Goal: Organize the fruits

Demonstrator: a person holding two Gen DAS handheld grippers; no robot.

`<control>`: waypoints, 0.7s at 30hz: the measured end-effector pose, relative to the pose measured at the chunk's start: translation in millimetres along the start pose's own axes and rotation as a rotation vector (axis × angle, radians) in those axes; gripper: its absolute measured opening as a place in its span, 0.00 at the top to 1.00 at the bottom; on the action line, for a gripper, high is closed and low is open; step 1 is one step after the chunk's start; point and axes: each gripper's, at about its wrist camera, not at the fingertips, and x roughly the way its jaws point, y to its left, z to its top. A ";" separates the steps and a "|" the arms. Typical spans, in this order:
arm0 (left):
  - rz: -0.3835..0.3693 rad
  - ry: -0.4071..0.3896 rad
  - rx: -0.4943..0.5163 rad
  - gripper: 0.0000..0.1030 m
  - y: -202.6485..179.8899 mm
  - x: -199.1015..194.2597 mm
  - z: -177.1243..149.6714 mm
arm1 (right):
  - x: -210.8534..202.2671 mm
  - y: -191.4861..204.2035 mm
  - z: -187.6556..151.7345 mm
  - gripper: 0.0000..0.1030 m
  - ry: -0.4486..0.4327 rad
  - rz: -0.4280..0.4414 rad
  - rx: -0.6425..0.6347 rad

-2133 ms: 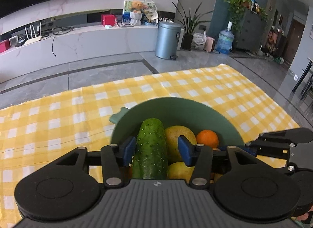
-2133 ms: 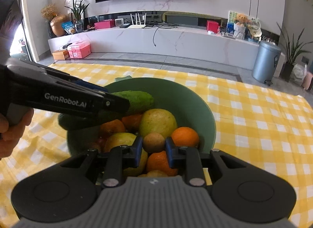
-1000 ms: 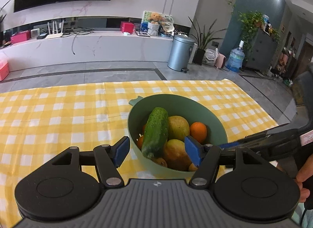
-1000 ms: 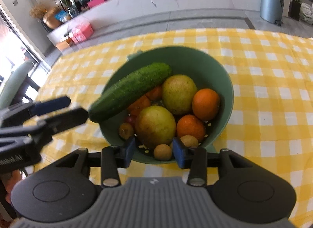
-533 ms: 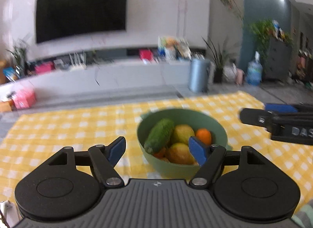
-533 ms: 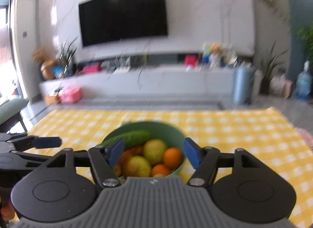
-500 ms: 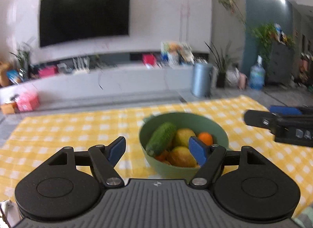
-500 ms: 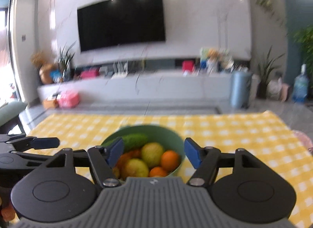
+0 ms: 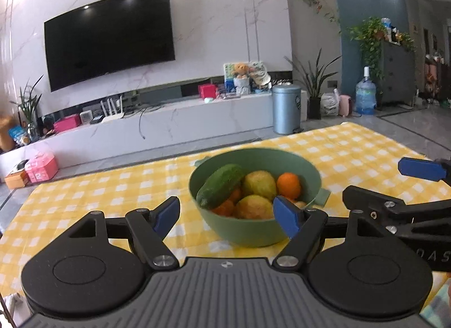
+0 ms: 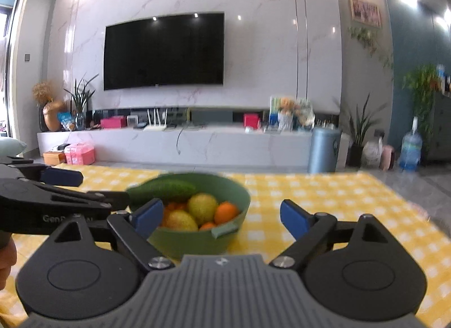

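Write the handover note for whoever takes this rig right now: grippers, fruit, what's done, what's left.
Left gripper: jaws opening, nothing between them, held back from the bowl.
Right gripper: jaws opening, also empty, short of the bowl.
Bowl sits on the checked cloth. In it: cucumber leaning on the rim, pears, oranges, smaller fruit underneath.
Done: no produce shows on the cloth; all in view is in the bowl.
Left: probably nothing beyond a check; the bowl's bottom is hidden.
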 end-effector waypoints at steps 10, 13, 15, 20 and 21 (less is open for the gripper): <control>0.034 0.100 -0.046 0.14 13.7 22.8 -17.9 | 31.7 -5.8 -17.8 0.16 0.081 0.009 0.074; 0.051 0.110 -0.035 0.14 13.3 22.2 -21.1 | 36.8 -5.1 -18.5 0.15 0.094 0.027 0.076; 0.047 0.115 -0.034 0.14 13.8 21.6 -21.9 | 36.8 -4.6 -20.5 0.16 0.099 0.027 0.073; 0.045 0.119 -0.041 0.14 15.2 21.4 -19.8 | 37.5 -6.3 -19.7 0.16 0.108 0.030 0.085; 0.046 0.120 -0.044 0.14 15.7 20.8 -20.0 | 37.0 -6.5 -19.9 0.16 0.109 0.032 0.086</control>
